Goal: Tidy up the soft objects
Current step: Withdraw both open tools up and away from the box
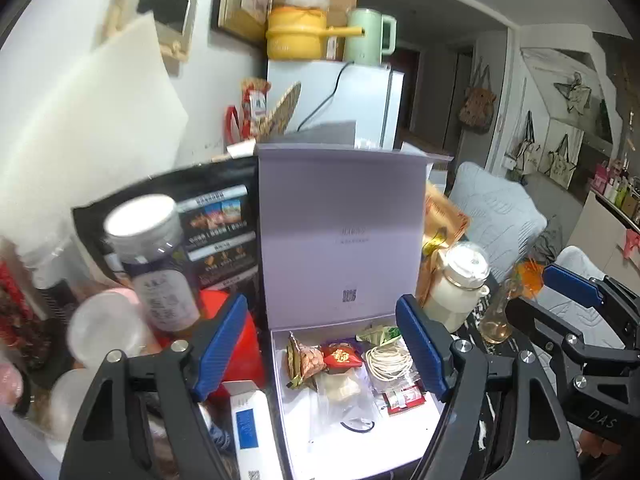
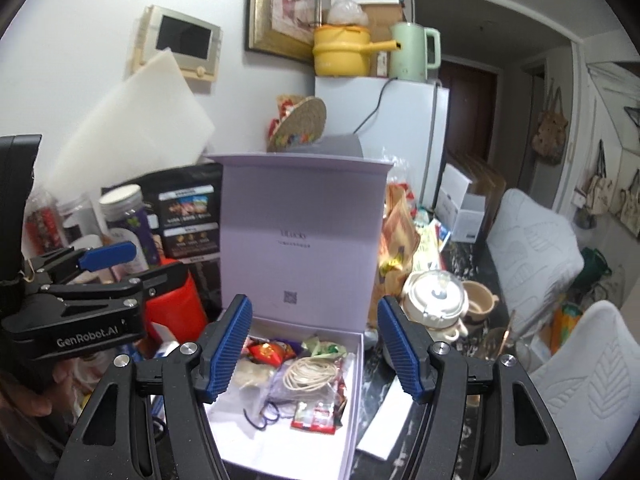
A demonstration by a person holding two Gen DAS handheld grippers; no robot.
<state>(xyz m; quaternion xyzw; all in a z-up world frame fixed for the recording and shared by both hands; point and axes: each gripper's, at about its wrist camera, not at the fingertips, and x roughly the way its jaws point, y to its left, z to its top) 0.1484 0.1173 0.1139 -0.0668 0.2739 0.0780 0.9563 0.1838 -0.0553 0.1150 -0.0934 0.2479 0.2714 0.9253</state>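
A pale lilac box (image 1: 276, 400) (image 2: 356, 400) stands with its lid (image 1: 340, 232) (image 2: 300, 232) upright. Inside lie a coil of white cord (image 1: 388, 360) (image 2: 310, 374), a red snack packet (image 1: 340, 356) (image 2: 266, 350), a green packet (image 1: 380, 334), a red sachet (image 2: 314, 418), a clear bag and a black hair tie (image 1: 358, 426) (image 2: 266, 412). My left gripper (image 1: 320, 346) (image 2: 132, 266) hangs open above the box's front, nothing between its pads. My right gripper (image 2: 314, 356) (image 1: 560, 316) is open too, over the same box, and holds nothing.
Left of the box stand a red container (image 1: 248, 340) (image 2: 176, 308), a white-lidded jar (image 1: 156, 256) and a black snack bag (image 1: 216, 216). To its right are a white lidded pot (image 1: 460, 284) (image 2: 434, 300), a glass vase (image 1: 496, 316) and a white paper strip (image 2: 384, 428).
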